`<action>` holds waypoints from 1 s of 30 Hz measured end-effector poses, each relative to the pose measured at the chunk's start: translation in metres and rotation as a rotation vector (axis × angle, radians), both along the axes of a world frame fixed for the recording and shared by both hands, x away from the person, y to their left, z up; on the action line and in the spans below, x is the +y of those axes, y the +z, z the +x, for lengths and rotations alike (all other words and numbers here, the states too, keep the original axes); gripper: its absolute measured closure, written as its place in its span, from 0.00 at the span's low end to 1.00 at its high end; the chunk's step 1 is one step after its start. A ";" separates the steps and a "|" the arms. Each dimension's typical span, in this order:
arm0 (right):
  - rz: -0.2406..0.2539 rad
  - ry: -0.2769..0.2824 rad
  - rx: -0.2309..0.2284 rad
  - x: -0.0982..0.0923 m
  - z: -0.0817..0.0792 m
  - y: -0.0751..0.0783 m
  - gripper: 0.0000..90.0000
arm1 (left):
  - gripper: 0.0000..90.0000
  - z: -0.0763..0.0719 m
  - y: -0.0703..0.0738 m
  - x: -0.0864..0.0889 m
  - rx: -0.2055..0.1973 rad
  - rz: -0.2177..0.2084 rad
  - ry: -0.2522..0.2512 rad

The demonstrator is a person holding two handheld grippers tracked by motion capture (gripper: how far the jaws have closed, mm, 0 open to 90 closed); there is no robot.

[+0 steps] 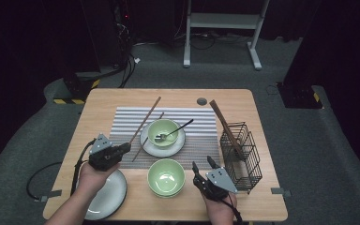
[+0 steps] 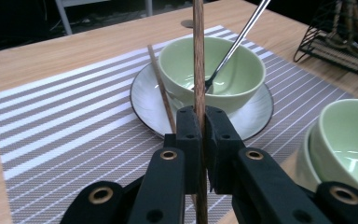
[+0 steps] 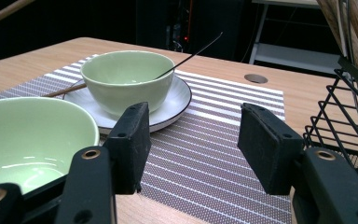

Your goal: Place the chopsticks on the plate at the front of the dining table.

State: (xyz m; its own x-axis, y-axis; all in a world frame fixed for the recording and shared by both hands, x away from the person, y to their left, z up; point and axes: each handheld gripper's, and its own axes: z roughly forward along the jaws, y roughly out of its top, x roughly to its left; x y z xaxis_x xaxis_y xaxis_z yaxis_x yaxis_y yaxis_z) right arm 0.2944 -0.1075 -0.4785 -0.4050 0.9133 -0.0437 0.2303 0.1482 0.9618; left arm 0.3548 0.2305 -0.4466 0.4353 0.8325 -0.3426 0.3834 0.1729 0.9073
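Left gripper [image 2: 203,126] fingers clamp one chopstick [image 2: 198,56] — raised over the striped mat [image 1: 201,140]. Right gripper [image 3: 193,140] fingers stand apart, empty, beside a green bowl [image 1: 166,176].

I see a light wooden counter [image 1: 122,101] with rounded corners. On it lies a grey-and-white striped woven placemat [image 1: 201,136] across the middle, a black wire basket [image 1: 242,157] at the right edge, and a white round plate [image 1: 108,197] at the near left corner. A pale green ceramic bowl [image 1: 166,177] sits near the front, overlapping the placemat's near edge.
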 end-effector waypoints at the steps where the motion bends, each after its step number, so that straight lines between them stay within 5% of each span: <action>1: 0.005 -0.002 0.002 -0.001 0.000 0.000 0.48 | 0.94 0.001 0.001 0.000 0.001 0.012 -0.003; 25: 0.016 0.003 0.001 0.000 -0.001 -0.002 0.49 | 0.94 0.033 -0.018 0.002 0.116 0.060 0.031; 30: 0.020 0.001 -0.002 -0.001 -0.002 0.000 0.49 | 0.94 0.037 -0.010 0.001 0.118 0.063 0.030</action>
State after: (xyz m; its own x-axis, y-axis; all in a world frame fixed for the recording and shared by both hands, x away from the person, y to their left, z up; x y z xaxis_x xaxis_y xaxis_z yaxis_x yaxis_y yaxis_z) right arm 0.2925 -0.1082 -0.4782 -0.4061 0.9135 -0.0260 0.2282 0.1289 0.9651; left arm 0.3918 0.2315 -0.4571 0.3696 0.8660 -0.3367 0.4832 0.1304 0.8657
